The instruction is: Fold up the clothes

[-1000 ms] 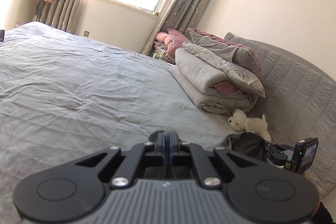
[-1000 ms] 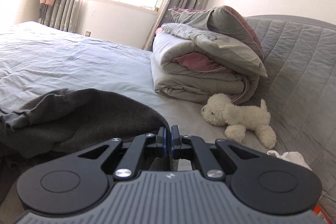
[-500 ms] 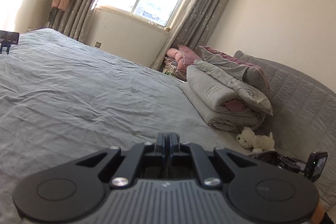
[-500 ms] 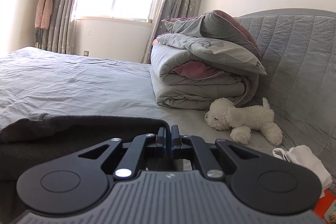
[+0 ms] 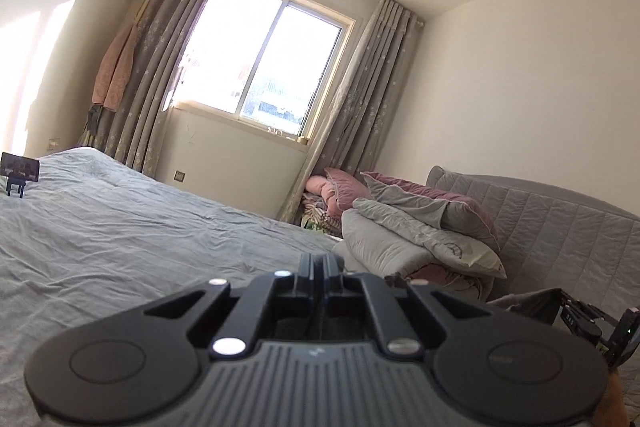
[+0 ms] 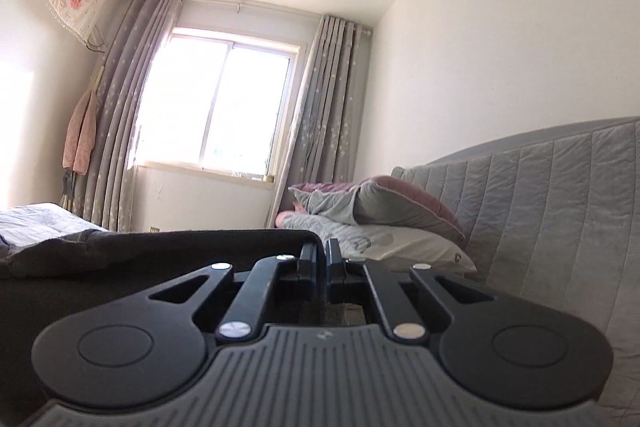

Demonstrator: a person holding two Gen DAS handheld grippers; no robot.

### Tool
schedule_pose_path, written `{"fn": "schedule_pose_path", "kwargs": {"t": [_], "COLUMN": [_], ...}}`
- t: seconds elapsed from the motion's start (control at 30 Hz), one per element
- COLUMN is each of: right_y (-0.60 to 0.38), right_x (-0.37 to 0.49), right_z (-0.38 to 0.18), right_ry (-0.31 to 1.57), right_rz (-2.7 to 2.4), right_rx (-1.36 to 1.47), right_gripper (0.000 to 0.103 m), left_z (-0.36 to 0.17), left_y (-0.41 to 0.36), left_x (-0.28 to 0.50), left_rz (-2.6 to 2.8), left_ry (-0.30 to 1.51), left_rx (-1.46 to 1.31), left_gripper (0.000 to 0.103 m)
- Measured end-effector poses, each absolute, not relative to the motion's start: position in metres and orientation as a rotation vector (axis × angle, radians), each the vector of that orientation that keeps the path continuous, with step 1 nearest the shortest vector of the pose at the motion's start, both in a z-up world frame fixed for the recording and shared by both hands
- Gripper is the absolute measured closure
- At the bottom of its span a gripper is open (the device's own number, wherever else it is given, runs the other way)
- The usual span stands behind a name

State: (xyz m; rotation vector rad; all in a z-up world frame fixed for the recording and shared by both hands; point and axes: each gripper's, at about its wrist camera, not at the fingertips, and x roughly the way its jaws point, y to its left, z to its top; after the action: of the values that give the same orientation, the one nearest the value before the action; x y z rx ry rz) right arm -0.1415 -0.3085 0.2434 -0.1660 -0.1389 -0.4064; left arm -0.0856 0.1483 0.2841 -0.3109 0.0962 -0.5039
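The garment [image 6: 140, 255] was dark grey. The bed sheet [image 5: 120, 227] was light grey and plain. The curtains [image 6: 320, 107] were grey with small white stars. The headboard [image 6: 560, 207] was grey, quilted in stripes.

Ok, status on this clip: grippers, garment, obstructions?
Left gripper shut, contents unseen. Right gripper shut on dark grey garment, lifted. Folded quilt beyond, apart.

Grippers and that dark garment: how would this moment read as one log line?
left gripper: shut | right gripper: shut on garment | garment: lifted, edge taut | bed: below
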Motion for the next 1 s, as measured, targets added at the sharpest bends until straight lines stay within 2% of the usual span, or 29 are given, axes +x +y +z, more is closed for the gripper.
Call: {"fn": "schedule_pose_path", "kwargs": {"t": [0.1, 0.2, 0.4, 0.5, 0.53, 0.6, 0.67, 0.73, 0.8, 0.87, 0.93, 1.0], "right_y": [-0.302, -0.305, -0.316, -0.321, -0.326, -0.339, -0.35, -0.357, -0.358, -0.356, -0.354, -0.343], "right_x": [-0.174, -0.152, -0.081, -0.045, -0.025, 0.027, 0.044, 0.04, 0.035, 0.025, 0.019, 0.021], "right_z": [0.277, 0.272, 0.244, 0.23, 0.215, 0.15, 0.09, 0.057, 0.058, 0.072, 0.078, 0.075], "right_ry": [-0.253, -0.2, -0.01, 0.084, 0.155, 0.442, 0.648, 0.747, 0.777, 0.722, 0.704, 0.717], "right_rz": [-0.394, -0.393, -0.395, -0.396, -0.396, -0.41, -0.442, -0.454, -0.445, -0.415, -0.305, -0.173], "right_rx": [-0.159, -0.17, -0.201, -0.217, -0.223, -0.25, -0.257, -0.277, -0.319, -0.281, -0.219, -0.2], "right_gripper": [0.1, 0.1, 0.1, 0.1, 0.1, 0.1, 0.1, 0.1, 0.096, 0.073, 0.055, 0.053], "left_z": [0.317, 0.333, 0.311, 0.272, 0.248, 0.199, 0.162, 0.14, 0.123, 0.114, 0.107, 0.099], "left_y": [0.156, 0.16, 0.14, 0.123, 0.115, 0.099, 0.089, 0.081, 0.07, 0.06, 0.049, 0.036], "left_x": [-0.111, -0.111, -0.036, 0.041, 0.072, 0.106, 0.098, 0.085, 0.073, 0.068, 0.063, 0.059], "left_rz": [-0.499, -0.469, -0.314, -0.283, -0.282, -0.229, -0.273, -0.33, -0.359, -0.383, -0.427, -0.457], "left_ry": [-0.008, -0.04, 0.067, 0.244, 0.36, 0.523, 0.606, 0.652, 0.698, 0.732, 0.76, 0.768], "left_rx": [-0.307, -0.289, -0.166, -0.111, -0.117, -0.075, -0.072, -0.076, -0.044, -0.022, -0.013, 0.017], "left_gripper": [0.099, 0.099, 0.103, 0.103, 0.103, 0.103, 0.103, 0.095, 0.074, 0.062, 0.055, 0.041]}}
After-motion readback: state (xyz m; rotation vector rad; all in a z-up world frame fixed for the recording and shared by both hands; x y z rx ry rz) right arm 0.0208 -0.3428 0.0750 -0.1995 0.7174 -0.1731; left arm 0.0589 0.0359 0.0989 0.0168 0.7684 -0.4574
